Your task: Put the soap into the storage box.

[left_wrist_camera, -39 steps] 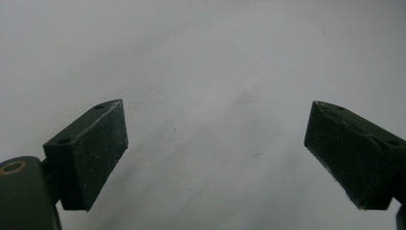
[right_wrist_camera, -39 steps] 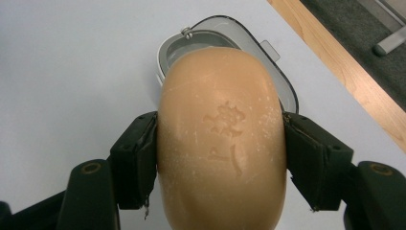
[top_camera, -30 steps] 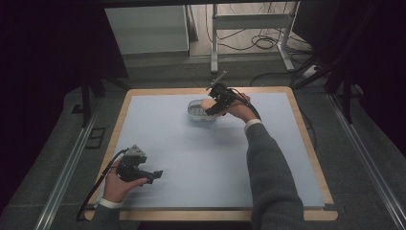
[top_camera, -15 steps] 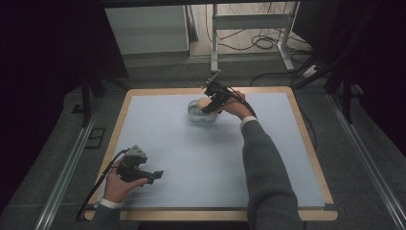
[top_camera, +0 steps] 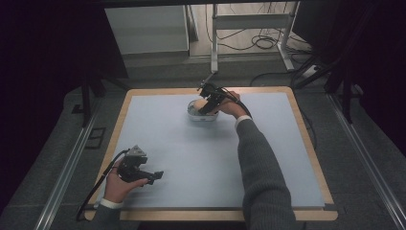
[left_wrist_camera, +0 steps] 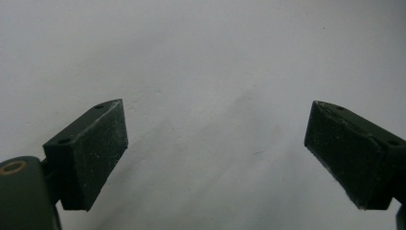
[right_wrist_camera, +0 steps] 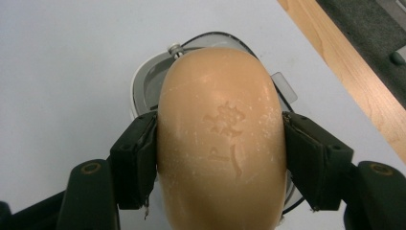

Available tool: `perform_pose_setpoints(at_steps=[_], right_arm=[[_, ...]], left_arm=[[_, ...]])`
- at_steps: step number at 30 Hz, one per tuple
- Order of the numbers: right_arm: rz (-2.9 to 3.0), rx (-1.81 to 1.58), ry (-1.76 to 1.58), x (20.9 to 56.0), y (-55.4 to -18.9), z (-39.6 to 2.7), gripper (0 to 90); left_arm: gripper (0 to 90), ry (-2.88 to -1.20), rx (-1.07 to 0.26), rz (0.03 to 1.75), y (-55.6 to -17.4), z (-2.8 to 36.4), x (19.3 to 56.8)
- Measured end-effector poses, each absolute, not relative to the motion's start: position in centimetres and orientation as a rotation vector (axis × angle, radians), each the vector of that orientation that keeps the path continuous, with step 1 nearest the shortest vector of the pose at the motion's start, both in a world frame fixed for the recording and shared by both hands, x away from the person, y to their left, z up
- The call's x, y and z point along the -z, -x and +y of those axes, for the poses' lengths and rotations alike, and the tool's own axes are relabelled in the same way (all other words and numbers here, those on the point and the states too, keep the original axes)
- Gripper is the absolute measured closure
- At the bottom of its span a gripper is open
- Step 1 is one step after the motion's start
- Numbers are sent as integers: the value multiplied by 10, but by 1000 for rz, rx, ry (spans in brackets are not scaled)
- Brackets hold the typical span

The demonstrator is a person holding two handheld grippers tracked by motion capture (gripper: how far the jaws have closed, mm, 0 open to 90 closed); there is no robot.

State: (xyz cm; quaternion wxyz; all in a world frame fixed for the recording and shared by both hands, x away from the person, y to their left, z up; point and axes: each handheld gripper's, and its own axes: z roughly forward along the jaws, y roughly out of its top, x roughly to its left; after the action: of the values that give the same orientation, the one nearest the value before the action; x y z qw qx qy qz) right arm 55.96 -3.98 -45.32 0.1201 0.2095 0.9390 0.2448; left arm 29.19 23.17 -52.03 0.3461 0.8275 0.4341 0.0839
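A tan oval soap bar [right_wrist_camera: 220, 124] with a stamped mark is clamped at its sides by my right gripper [right_wrist_camera: 220, 158], which is shut on it. Right beneath the bar stands a white and grey soap dish [right_wrist_camera: 143, 81]. From the high view the right gripper [top_camera: 205, 106] hovers at the far middle of the table, holding the soap bar [top_camera: 197, 103] just over the dish [top_camera: 201, 116]. My left gripper [top_camera: 155, 176] rests near the front left corner, and its jaws [left_wrist_camera: 215, 153] stand wide open over bare mat with nothing between them.
A pale blue-grey mat [top_camera: 191, 158] covers the table, framed by a wooden rim [top_camera: 306, 139]. The rim [right_wrist_camera: 354, 81] runs close to the dish's right. Metal rails flank the table, and a stand with cables [top_camera: 253, 38] lies beyond the far edge.
My right hand has carried the soap bar a little leftward and lower, onto the dish. The left hand has stayed still.
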Motion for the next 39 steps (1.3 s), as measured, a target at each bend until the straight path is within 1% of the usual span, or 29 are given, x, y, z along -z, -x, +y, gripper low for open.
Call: perform_pose_setpoints(at_steps=[5, 7, 18, 26, 30, 39], right_arm=[[2759, -712, -610, 457, -560, -40, 313], [2728, -785, -628, 453, -558, -42, 306], [2680, -846, -710, 444, -547, -55, 293], [2635, -958, -789, 446, -530, -76, 289], [2602, -993, -801, 446, -518, -85, 264], [2551, -1027, -822, 446, -497, -105, 240]], left_arm=[[78, -2156, -215, 1131, -293, 231, 523], [78, -2159, -214, 1130, -293, 230, 523], [78, -2158, -215, 1127, -293, 230, 522], [78, -2160, -216, 1126, -293, 230, 522], [78, -2163, -216, 1129, -294, 229, 523], [78, -2166, -222, 1129, -293, 230, 522]])
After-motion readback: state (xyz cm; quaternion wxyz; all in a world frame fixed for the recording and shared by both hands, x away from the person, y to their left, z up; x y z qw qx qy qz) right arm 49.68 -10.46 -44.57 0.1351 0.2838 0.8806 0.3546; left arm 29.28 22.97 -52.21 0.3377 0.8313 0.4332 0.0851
